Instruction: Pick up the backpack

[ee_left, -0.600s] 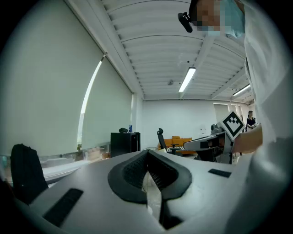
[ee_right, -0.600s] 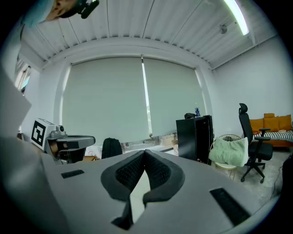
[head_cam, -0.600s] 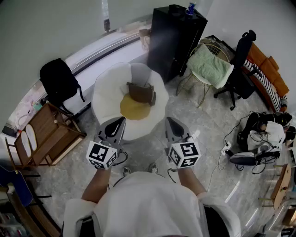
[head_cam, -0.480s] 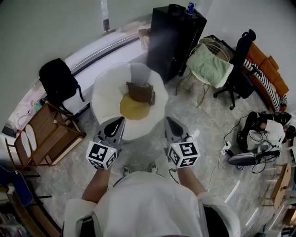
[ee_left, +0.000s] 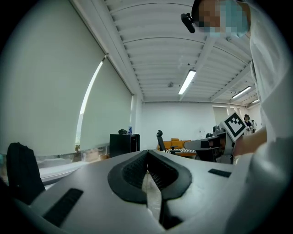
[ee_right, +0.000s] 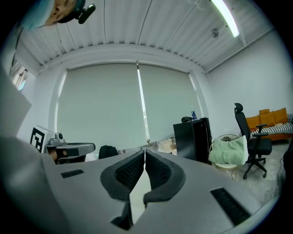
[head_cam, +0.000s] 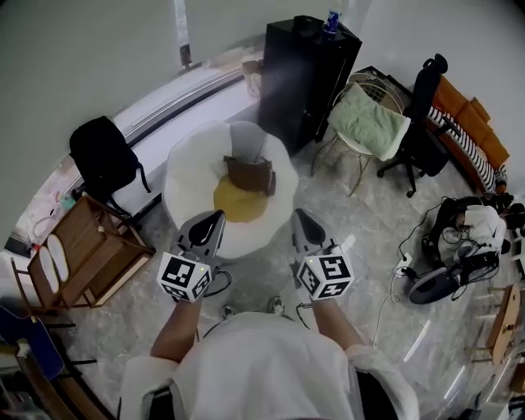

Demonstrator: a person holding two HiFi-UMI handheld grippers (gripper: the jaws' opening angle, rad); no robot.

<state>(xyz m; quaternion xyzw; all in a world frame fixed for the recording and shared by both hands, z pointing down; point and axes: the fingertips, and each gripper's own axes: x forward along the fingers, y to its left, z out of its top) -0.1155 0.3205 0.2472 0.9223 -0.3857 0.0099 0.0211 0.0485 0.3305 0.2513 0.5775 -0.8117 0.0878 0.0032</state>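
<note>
The backpack (head_cam: 102,156), black, stands on the floor (head_cam: 361,234) at far left, just behind a wooden rack (head_cam: 82,258); nothing touches it. The left gripper (head_cam: 212,220) has its jaws clenched on nothing and is well apart from the backpack; ahead of both grippers sits a white beanbag (head_cam: 184,176) carrying a yellow cushion (head_cam: 238,201) and a brown bag (head_cam: 250,174). The right gripper (head_cam: 302,218) is likewise closed and empty.

Progress: no part of the pickup is done; approach, jaw opening, grasp and lift are all left.

Legible writing: none; the grippers bear only square markers (head_cam: 182,275); the label of the bottle (head_cam: 330,18) on the black cabinet (head_cam: 308,74) is too small to read.
</note>
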